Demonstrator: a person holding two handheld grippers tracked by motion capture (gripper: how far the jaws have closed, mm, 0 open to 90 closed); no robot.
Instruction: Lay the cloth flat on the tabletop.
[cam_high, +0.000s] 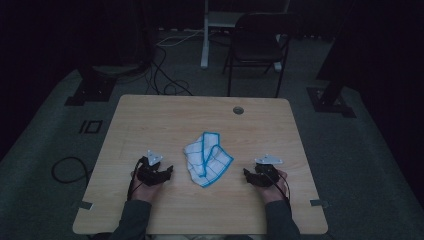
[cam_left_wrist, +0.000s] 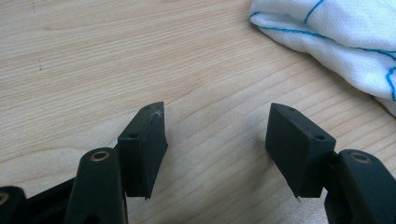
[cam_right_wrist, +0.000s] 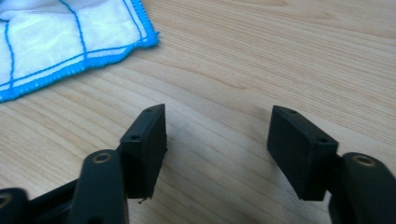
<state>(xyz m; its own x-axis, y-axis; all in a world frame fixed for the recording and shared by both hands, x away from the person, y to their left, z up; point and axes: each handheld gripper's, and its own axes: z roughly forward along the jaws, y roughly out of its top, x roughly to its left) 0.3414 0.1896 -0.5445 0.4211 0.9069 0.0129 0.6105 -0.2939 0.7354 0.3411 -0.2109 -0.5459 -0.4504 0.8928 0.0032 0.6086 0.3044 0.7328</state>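
A white cloth with blue grid lines and a blue hem (cam_high: 207, 159) lies crumpled in the middle of the wooden table (cam_high: 150, 120). My left gripper (cam_high: 167, 171) rests low on the table to the cloth's left, jaws wide open with nothing between them. In the left gripper view the left gripper (cam_left_wrist: 217, 123) points over bare wood, with the cloth (cam_left_wrist: 345, 37) at the upper right. My right gripper (cam_high: 247, 173) sits to the cloth's right, also open and empty. In the right gripper view the right gripper (cam_right_wrist: 218, 126) has the cloth's hemmed corner (cam_right_wrist: 70, 42) at the upper left.
A round cable hole (cam_high: 238, 110) sits near the table's far edge. Beyond the table stand a dark chair (cam_high: 257, 47) and a white stand leg (cam_high: 205, 45). Cables (cam_high: 165, 80) lie on the grey floor.
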